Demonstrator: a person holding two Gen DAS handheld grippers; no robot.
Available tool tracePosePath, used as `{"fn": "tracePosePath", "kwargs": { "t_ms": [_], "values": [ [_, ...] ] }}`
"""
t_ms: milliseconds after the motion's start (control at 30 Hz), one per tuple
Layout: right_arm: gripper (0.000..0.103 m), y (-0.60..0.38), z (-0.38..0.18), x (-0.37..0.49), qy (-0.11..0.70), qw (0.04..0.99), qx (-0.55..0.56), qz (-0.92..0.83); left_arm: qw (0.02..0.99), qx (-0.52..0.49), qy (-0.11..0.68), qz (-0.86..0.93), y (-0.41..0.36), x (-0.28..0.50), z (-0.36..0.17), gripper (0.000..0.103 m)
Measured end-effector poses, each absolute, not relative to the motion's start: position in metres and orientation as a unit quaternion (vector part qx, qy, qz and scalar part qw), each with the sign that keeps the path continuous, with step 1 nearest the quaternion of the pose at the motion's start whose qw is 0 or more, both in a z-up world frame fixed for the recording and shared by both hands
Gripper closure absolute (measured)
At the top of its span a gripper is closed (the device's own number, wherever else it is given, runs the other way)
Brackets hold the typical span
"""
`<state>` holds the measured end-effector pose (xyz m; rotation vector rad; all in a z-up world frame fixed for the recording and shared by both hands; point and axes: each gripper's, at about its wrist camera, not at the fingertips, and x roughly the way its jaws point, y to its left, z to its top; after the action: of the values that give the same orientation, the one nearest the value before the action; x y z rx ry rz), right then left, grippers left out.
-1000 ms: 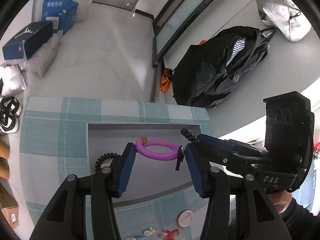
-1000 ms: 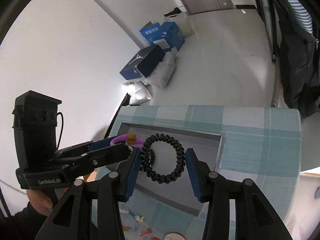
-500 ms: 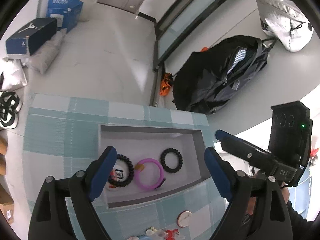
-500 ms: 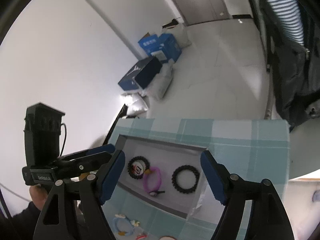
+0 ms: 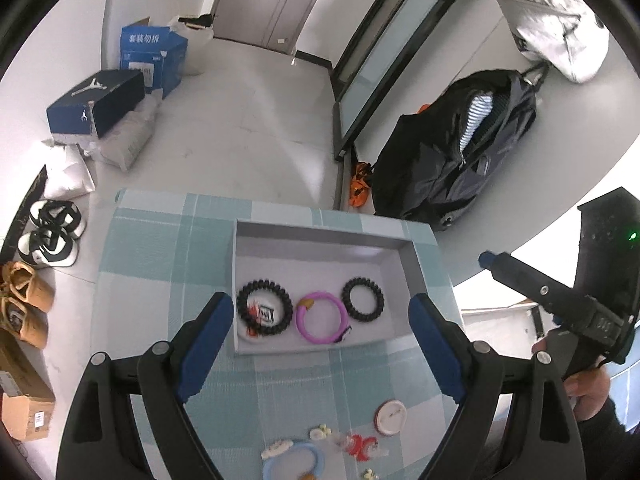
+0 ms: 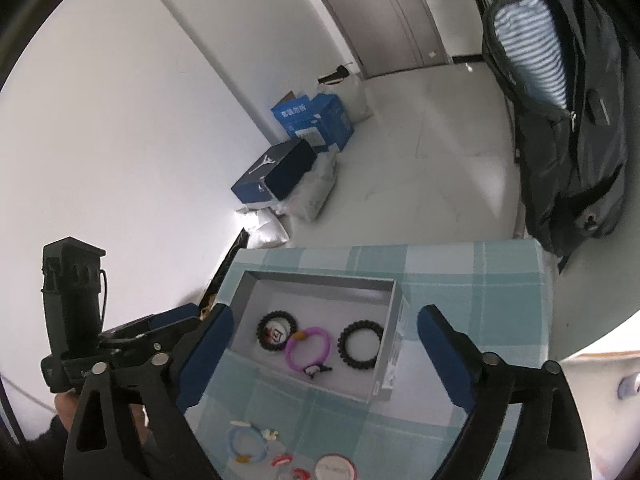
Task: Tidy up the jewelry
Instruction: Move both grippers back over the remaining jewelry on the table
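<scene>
A grey open box (image 5: 320, 236) (image 6: 384, 376) sits on the teal checked table. In it lie a black coil band with a small charm (image 5: 262, 308) (image 6: 277, 330), a purple ring band (image 5: 322, 317) (image 6: 308, 349) and a plain black coil band (image 5: 363, 299) (image 6: 359, 344). My left gripper (image 5: 320, 344) is open and empty, held above the box's near side. My right gripper (image 6: 324, 354) is open and empty, above the box too. Each gripper shows in the other's view (image 5: 560, 300) (image 6: 120, 344).
Loose pieces lie on the table near me: a light blue ring (image 5: 294, 462) (image 6: 246, 444), a round white-and-red badge (image 5: 391, 416) (image 6: 335, 470) and small red clips (image 5: 360, 446). On the floor are a black backpack (image 5: 460, 156), blue boxes (image 5: 96, 100) and shoes (image 5: 50, 236).
Both grippers opened, let the purple ring and the black coil band drop into the box, and pulled back and up, so more of the table shows.
</scene>
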<state>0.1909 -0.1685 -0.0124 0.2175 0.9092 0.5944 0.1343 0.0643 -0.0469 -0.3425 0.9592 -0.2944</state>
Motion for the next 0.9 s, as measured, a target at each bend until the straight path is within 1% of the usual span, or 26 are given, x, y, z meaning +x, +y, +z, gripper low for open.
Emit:
{"fn": "tracePosePath", "kwargs": {
  "t_ms": [200, 600, 767, 900],
  "values": [
    [0.002, -0.179, -0.009, 0.163, 0.417, 0.859, 0.101, 0.28, 0.868, -0.155, 0.452, -0.137, 0.053, 0.099, -0.048, 0.017],
    [0.002, -0.197, -0.011, 0.111, 0.409, 0.867, 0.106, 0.264, 0.859, -0.132, 0.478, -0.13, 0.016, 0.039, -0.067, 0.017],
    [0.0, -0.197, -0.016, 0.093, 0.414, 0.871, 0.081, 0.252, 0.854, -0.13, 0.482, -0.147, 0.002, 0.022, -0.068, 0.017],
    [0.0, -0.198, -0.025, 0.082, 0.426, 0.867, 0.074, 0.247, 0.85, -0.109, 0.495, -0.146, -0.01, 0.01, -0.079, 0.017]
  ]
}}
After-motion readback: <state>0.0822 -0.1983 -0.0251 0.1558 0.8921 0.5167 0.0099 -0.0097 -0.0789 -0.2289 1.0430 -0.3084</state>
